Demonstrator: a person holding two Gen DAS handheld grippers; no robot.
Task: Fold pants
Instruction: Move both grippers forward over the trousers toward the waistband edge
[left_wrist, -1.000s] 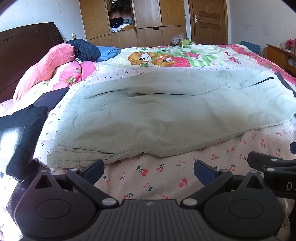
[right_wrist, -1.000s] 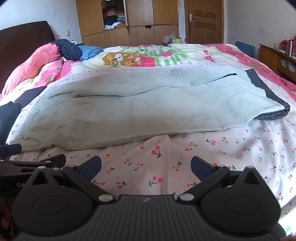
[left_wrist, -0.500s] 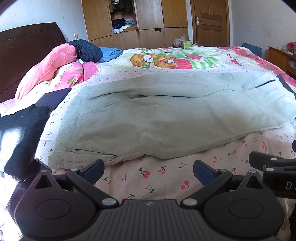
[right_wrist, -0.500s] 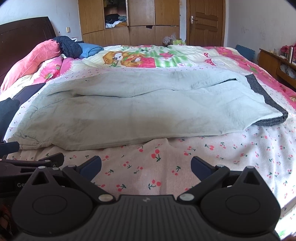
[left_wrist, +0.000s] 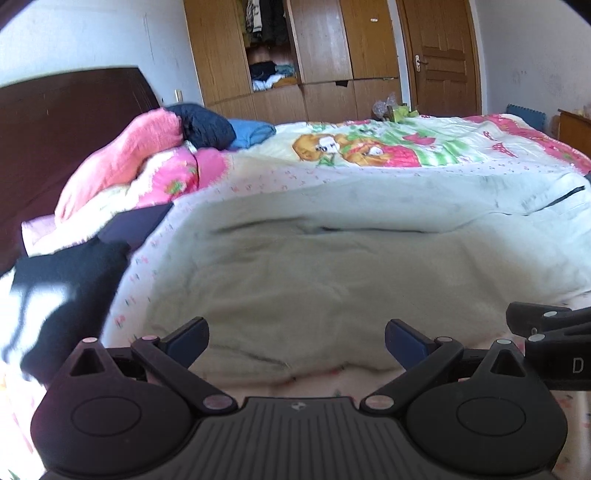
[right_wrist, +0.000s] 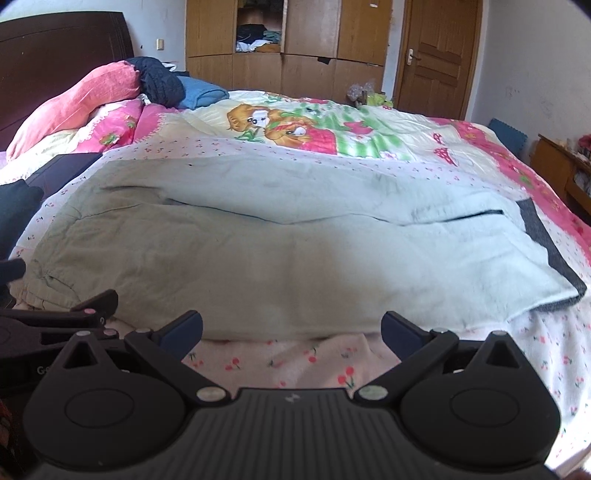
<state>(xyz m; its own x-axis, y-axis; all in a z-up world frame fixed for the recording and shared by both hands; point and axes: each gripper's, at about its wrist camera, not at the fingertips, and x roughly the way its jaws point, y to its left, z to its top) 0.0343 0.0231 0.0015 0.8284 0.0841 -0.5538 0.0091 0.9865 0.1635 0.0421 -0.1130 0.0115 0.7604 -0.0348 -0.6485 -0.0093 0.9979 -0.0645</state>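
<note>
Pale green pants (left_wrist: 332, 266) lie spread sideways across the bed, also in the right wrist view (right_wrist: 295, 251), with a dark grey waistband (right_wrist: 546, 240) at the right end and the leg hems at the left. My left gripper (left_wrist: 295, 341) is open and empty, its fingertips just short of the pants' near edge toward the left end. My right gripper (right_wrist: 291, 330) is open and empty at the near edge around the middle. The right gripper's side shows in the left wrist view (left_wrist: 546, 325); the left gripper's side shows in the right wrist view (right_wrist: 74, 306).
The bed has a cherry-print sheet (right_wrist: 280, 362) and a cartoon quilt (right_wrist: 317, 129). Black clothing (left_wrist: 62, 280) and a dark flat item (left_wrist: 136, 221) lie left of the pants. Pink pillows (left_wrist: 122, 162) and a dark headboard (left_wrist: 55, 122) are at the left; wardrobes and a door stand behind.
Both grippers have moved forward toward the pants' near edge, so the pants fill more of each view. Both jaws remain open.
</note>
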